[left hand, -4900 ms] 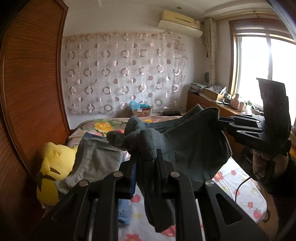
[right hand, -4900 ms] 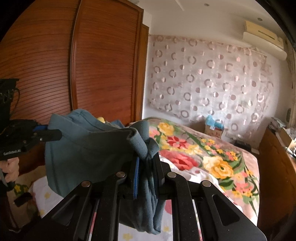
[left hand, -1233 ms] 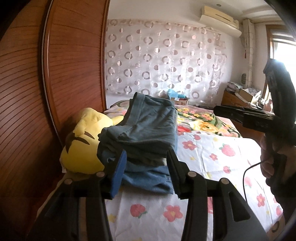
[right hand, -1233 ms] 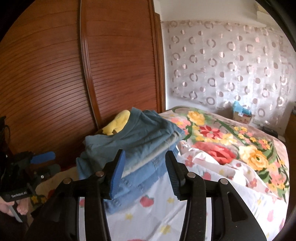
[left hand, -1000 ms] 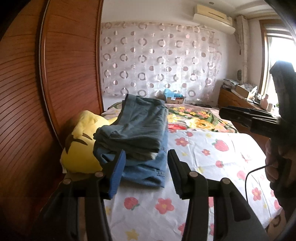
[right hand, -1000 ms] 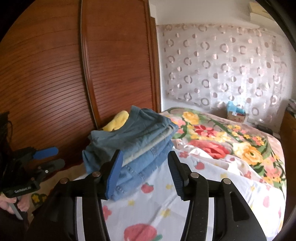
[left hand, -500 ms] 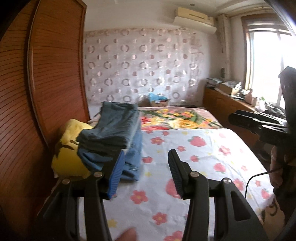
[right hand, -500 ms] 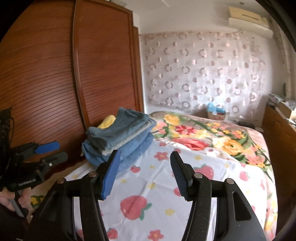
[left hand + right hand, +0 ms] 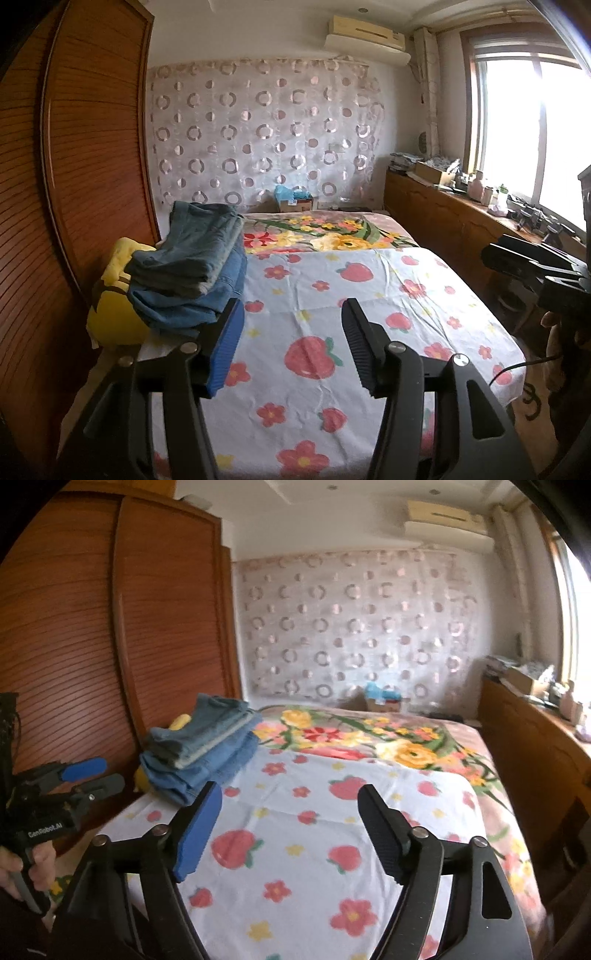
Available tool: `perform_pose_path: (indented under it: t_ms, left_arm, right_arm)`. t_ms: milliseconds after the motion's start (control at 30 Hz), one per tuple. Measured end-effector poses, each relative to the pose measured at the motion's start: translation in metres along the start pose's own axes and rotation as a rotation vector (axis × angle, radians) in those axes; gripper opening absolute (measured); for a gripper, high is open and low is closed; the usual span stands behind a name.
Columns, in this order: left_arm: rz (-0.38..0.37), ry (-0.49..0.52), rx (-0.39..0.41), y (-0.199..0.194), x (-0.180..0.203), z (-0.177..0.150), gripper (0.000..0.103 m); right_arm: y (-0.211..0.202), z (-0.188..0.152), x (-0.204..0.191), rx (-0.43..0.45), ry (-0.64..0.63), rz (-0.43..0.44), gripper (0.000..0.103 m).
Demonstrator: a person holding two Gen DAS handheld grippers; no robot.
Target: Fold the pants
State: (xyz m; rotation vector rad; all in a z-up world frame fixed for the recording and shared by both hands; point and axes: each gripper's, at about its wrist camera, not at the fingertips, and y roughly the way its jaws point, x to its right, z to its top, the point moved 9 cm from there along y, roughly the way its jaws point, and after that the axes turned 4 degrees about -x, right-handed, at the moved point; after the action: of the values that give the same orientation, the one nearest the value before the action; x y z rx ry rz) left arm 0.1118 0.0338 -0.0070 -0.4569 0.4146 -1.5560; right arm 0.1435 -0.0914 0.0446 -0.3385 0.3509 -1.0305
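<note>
Folded grey-green pants (image 9: 192, 251) (image 9: 207, 727) lie on top of a stack of folded blue jeans (image 9: 199, 299) (image 9: 207, 771) at the left side of the bed. My left gripper (image 9: 291, 343) is back from the stack, its jaws opening with nothing between them. My right gripper (image 9: 290, 823) also stands back over the strawberry sheet (image 9: 332, 842), its jaws opening wide and empty. The right gripper's body shows at the right edge of the left wrist view, and the left gripper (image 9: 88, 771) shows at the left of the right wrist view.
A yellow plush toy (image 9: 110, 295) lies under and beside the stack. A wooden wardrobe (image 9: 74, 184) runs along the left. A floral blanket (image 9: 325, 232) covers the bed's far end. A low wooden cabinet (image 9: 443, 218) with clutter stands at the right under the window.
Both grippers let go of the grey-green pants on the stack, then pulled back from it and spread wider. The stack now looks smaller and farther off.
</note>
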Motion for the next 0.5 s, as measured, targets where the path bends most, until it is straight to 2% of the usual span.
perform_pose_path:
  t_ms: [233, 500]
  left_arm:
    - [-0.012, 0.029, -0.007, -0.003, 0.023, -0.004, 0.056]
    - [0.001, 0.031, 0.013, -0.013, 0.036, 0.009, 0.056]
  right_arm:
    - [-0.026, -0.021, 0.031, 0.001, 0.065, -0.080, 0.087]
    - [-0.052, -0.024, 0.051, 0.030, 0.100, -0.133, 0.088]
